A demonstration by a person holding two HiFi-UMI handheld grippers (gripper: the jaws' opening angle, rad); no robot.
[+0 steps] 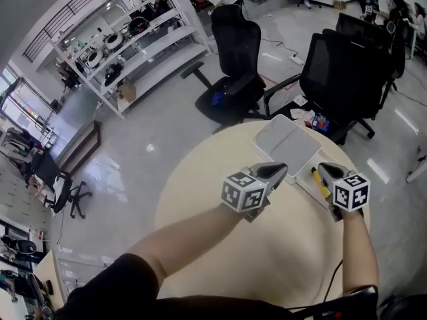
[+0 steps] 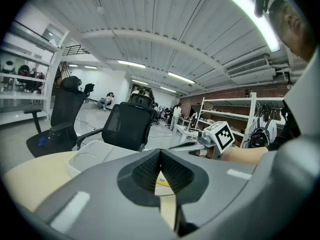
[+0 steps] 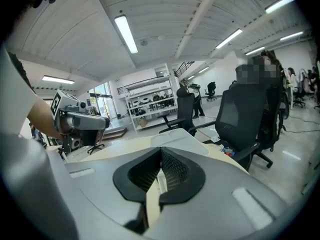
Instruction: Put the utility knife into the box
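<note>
Head view: knife (image 1: 319,182) lies between the grippers, just right of box (image 1: 287,145) | left gripper (image 1: 275,171) jaws together, empty | right gripper (image 1: 327,170) jaws together, empty | knife likely light, stiff, slick; best taken mid-handle, across its width

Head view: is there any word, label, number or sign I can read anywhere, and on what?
No readable text in any view.
On the left marker cube and the right marker cube: black-and-white square patterns only, no letters or digits.
On the colourful packet beyond the white box: print too small to read.
On the yellow utility knife: no legible label.
</note>
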